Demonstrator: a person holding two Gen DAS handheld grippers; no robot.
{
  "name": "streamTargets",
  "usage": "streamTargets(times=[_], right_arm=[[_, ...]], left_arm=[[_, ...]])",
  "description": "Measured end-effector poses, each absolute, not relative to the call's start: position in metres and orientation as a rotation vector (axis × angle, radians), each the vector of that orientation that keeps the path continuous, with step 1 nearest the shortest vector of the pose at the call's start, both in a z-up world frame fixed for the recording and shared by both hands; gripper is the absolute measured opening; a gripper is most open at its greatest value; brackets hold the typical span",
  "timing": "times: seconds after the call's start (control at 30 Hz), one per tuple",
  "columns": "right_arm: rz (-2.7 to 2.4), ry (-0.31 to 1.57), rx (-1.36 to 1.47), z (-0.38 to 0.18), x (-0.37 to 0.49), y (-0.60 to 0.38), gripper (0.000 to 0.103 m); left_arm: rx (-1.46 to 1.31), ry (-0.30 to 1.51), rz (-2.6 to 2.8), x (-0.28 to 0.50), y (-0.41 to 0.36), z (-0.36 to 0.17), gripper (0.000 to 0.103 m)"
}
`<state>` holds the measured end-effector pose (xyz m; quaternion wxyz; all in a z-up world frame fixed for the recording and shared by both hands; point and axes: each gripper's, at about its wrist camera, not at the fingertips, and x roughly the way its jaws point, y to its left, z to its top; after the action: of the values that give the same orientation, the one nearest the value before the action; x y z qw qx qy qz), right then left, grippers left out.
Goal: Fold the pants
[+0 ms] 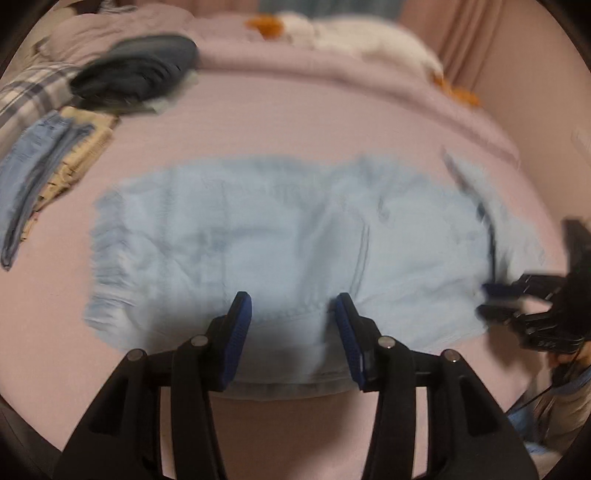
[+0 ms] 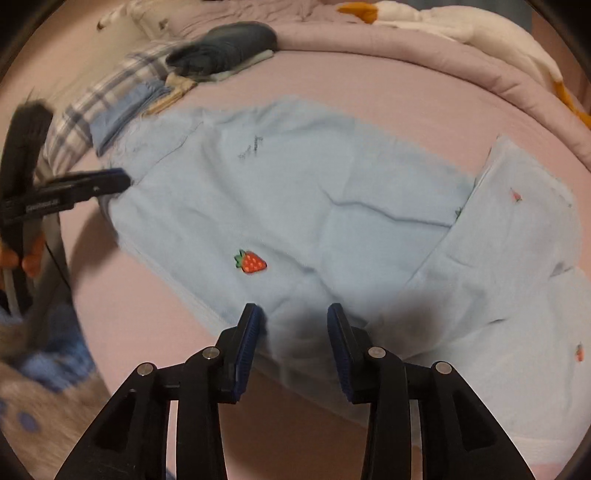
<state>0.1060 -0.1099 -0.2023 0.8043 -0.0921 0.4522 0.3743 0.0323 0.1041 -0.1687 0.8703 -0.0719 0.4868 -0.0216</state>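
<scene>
- Pale blue pants (image 2: 332, 206) lie spread flat across a pink bed sheet (image 2: 369, 88), filling the middle of both wrist views.
- A red strawberry patch (image 2: 250, 262) sits on the fabric, just up and to 10 o'clock of the right gripper (image 2: 295, 314).
- The right gripper hovers over the near edge of the pants with its blue-padded fingers (image 2: 248, 332) spread apart and nothing between them.
- A folded-over section of the garment lies at 3 o'clock in the right wrist view, carrying smaller strawberry marks.
- The left gripper (image 1: 293, 302) is likewise over the pants' near hem, fingers (image 1: 240, 325) parted and empty; its view is blurred.
- In the left wrist view the right gripper shows at 3 o'clock, its tips at the cloth's edge; whether they touch cannot be told.
- A dark folded garment (image 1: 140, 70) rests at 11 o'clock on the bed, beside a plaid cloth (image 1: 26, 96) and a stack of blue and cream textiles (image 1: 48, 162).
- A rolled pink blanket (image 2: 424, 55) borders the far side, with a white and orange plush toy (image 2: 461, 26) at 1 o'clock.
</scene>
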Motion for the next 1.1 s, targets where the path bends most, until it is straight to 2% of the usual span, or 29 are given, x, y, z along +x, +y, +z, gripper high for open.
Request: streamTargets(times=[0.13, 0.3, 0.37, 0.47, 0.63, 0.7, 0.73, 0.77, 0.83, 1.1], right_arm=[[0.835, 1.013, -0.041, -0.188, 0.117, -0.131, 0.039], [0.641, 0.924, 0.133, -0.152, 0.174, -0.174, 0.041], [0.529, 0.922, 0.146, -0.148, 0.203, -0.174, 0.051], [0.417, 0.997, 0.171, -0.160, 0.251, -0.161, 0.052], [0.246, 1.106, 0.070, -0.192, 0.296, -0.132, 0.052], [0.202, 1.142, 0.057, -0.205, 0.299, -0.131, 0.042], [0.198, 1.133, 0.043, -0.208, 0.297, -0.132, 0.032], [0.199, 1.122, 0.039, -0.208, 0.294, -0.135, 0.016], [0.230, 1.105, 0.117, -0.204, 0.285, -0.151, 0.004], [0.231, 0.808, 0.518, -0.156, 0.172, -0.277, 0.004]], left_arm=[[-0.033, 1.023, -0.057, 0.029, 0.098, -0.177, 0.049], [-0.111, 1.014, -0.073, 0.031, 0.106, -0.164, 0.050], [-0.135, 0.986, -0.086, 0.032, 0.108, -0.158, 0.051], [-0.155, 0.967, -0.125, 0.046, 0.091, -0.152, 0.054], [-0.159, 0.996, -0.191, 0.055, 0.068, -0.161, 0.054], [-0.128, 1.009, -0.203, 0.055, 0.059, -0.168, 0.055], [-0.116, 1.016, -0.203, 0.055, 0.056, -0.171, 0.056], [-0.104, 1.026, -0.204, 0.056, 0.053, -0.175, 0.058], [-0.086, 1.025, -0.210, 0.057, 0.050, -0.176, 0.059], [-0.099, 1.052, -0.228, 0.061, 0.066, -0.177, 0.059]])
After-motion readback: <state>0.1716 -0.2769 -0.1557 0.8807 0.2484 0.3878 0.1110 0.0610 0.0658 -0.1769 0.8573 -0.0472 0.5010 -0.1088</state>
